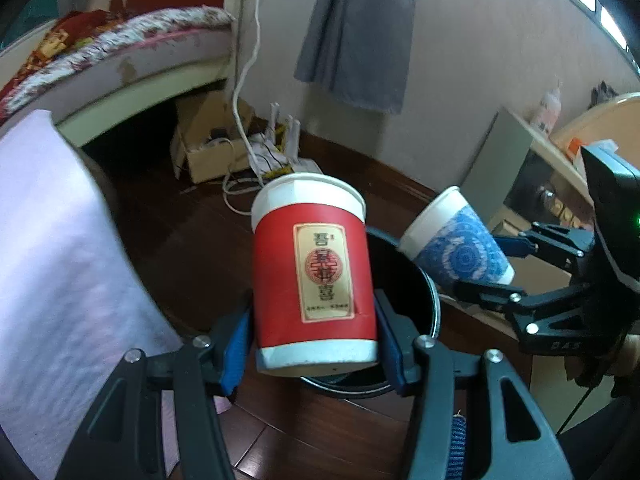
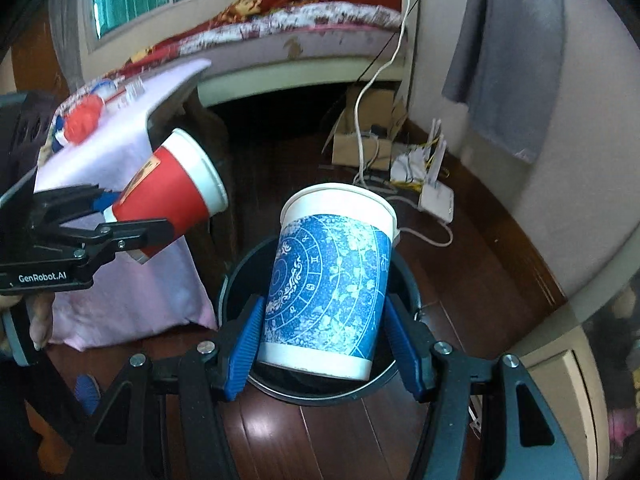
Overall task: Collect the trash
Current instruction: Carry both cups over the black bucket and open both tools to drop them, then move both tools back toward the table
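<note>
left gripper (image 1: 314, 344) is clamped partway closed on the red paper cup (image 1: 312, 268), blue pads low on the wall near its base, mouth tipped away. right gripper (image 2: 326, 344) has the same partway grip on the blue patterned cup (image 2: 332, 280). both cups hang over the open black bin (image 2: 404, 280) on the wood floor (image 2: 320, 440), beside the cloth-covered table's corner (image 2: 132, 128). judgement: thin paper, very light, walls crush easily, look empty. base ring is the stiffest spot, so a low grip is right; light squeeze only. next step is likely just to release over the bin.
</note>
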`<state>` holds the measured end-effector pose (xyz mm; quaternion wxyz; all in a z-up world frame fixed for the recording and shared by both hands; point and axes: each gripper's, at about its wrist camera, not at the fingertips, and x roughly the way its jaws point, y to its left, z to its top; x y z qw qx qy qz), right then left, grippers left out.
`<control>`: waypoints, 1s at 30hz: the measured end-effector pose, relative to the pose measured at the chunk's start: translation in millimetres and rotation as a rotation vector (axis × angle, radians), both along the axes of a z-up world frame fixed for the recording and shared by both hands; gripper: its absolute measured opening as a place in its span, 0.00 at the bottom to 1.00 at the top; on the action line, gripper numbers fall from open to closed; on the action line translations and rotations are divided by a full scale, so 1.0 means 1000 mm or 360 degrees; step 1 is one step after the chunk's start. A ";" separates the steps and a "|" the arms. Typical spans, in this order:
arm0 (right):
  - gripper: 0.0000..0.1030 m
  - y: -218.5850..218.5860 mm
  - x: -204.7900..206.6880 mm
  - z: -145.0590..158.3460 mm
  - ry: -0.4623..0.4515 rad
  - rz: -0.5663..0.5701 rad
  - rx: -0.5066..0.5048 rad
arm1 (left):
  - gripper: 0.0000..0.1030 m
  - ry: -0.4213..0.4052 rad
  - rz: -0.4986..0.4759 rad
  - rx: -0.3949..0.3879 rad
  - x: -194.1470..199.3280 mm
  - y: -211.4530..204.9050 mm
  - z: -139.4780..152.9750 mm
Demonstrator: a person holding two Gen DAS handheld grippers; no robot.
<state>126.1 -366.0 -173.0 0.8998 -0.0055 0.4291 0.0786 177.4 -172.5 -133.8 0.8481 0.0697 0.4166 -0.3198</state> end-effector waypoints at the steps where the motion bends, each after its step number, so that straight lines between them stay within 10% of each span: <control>1: 0.60 -0.001 0.003 -0.006 0.0017 0.0004 0.0002 | 0.54 0.0020 -0.0015 0.0014 0.001 -0.004 -0.005; 10: 0.64 -0.006 0.029 -0.058 0.0109 0.0140 -0.0043 | 0.71 0.0199 -0.0062 0.0090 0.018 -0.025 -0.052; 12: 0.94 -0.013 0.033 -0.069 0.0140 0.0061 -0.0114 | 0.87 0.0204 -0.0005 0.0084 0.020 -0.018 -0.054; 14: 0.95 -0.025 0.035 -0.075 0.0159 -0.0017 -0.0109 | 0.87 0.0185 0.0073 0.0120 0.020 -0.011 -0.054; 30: 1.00 -0.018 0.022 -0.024 0.0069 -0.0170 -0.0070 | 0.97 0.0010 0.0264 0.0174 -0.010 0.023 -0.010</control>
